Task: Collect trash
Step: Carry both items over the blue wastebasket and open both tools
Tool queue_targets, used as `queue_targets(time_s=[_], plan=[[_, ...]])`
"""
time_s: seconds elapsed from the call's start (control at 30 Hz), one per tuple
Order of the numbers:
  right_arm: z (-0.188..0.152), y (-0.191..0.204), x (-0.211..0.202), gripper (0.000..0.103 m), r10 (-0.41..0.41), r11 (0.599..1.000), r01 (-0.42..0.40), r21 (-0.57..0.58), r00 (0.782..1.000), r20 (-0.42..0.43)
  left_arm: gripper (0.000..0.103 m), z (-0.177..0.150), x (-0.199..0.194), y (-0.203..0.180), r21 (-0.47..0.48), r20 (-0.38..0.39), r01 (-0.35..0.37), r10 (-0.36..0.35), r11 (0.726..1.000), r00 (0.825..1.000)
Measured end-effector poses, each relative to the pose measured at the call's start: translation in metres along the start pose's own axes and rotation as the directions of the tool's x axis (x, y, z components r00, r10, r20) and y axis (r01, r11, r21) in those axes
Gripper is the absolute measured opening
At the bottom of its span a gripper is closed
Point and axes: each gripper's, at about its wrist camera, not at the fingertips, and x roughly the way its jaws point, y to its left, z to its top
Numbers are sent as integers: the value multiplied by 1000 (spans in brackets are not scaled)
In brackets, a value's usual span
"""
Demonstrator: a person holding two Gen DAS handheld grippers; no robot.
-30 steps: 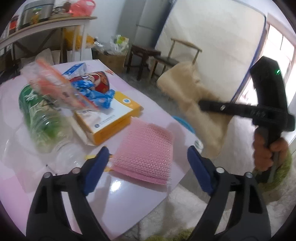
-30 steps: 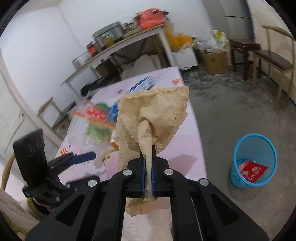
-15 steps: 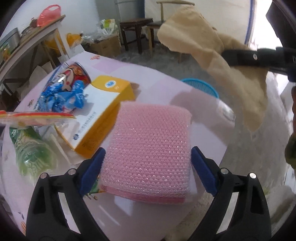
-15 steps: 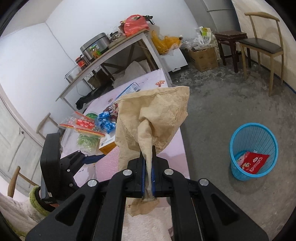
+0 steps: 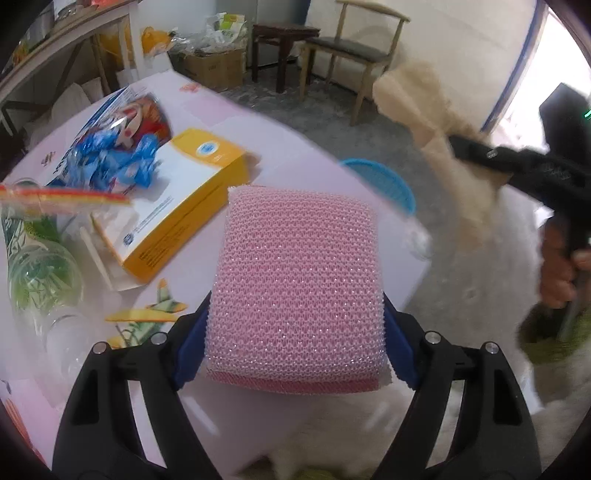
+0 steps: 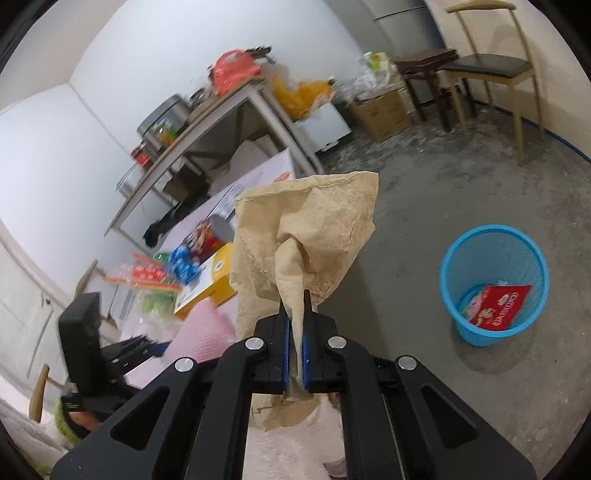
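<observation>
A pink mesh scouring pad (image 5: 299, 258) lies at the near edge of the pink table (image 5: 291, 147). My left gripper (image 5: 295, 302) straddles it, jaws closing, and both blue pads touch its sides. My right gripper (image 6: 294, 299) is shut on a crumpled tan paper (image 6: 314, 229), held in the air off the table's edge. In the left wrist view that gripper (image 5: 458, 142) and paper (image 5: 417, 96) hang at the right, with a hand on the handle. A blue mesh bin (image 6: 450, 295) stands on the floor to the right with a red wrapper (image 6: 498, 306) inside.
On the table behind the pad lie a yellow box (image 5: 177, 206), blue wrappers (image 5: 122, 162), a red-printed packet (image 5: 147, 118) and a green-labelled plastic bottle (image 5: 37, 273). A wooden chair (image 5: 354, 48), a dark stool (image 5: 284, 33) and a cluttered shelf table (image 6: 229, 110) stand on the concrete floor.
My left gripper moved forward over the pink pad and its jaws narrowed onto the pad's sides. My right gripper swung the tan paper away from the table, bringing the blue bin closer.
</observation>
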Motion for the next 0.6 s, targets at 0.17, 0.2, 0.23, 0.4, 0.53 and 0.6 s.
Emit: queue_targets(time_s=[0.17,0.2,0.23,0.4,0.53,0.6], plan=[[19,-43,-35,5,-111,989,98,111,987,119,77,43,-7,-21,-18,24,132,-131,991,991],[22,-52,-41,5,-136,983,117,141,982,135,77,54,-3,-25,-28,11,152,-152,988,988],[25,-63,-47,5,-159,976,133,173,976,151,77,72,7,-32,-38,-10,185,-186,982,983],[32,-122,-48,5,-284,916,231,329,951,122,77,139,68,-67,-81,-141,253,-262,964,955],[24,-176,-14,5,-336,853,306,424,942,-3,78,179,130,-100,-61,-245,258,-265,964,933],[18,-200,8,6,-345,824,332,458,937,-58,78,193,165,-112,-87,-308,258,-272,962,911]])
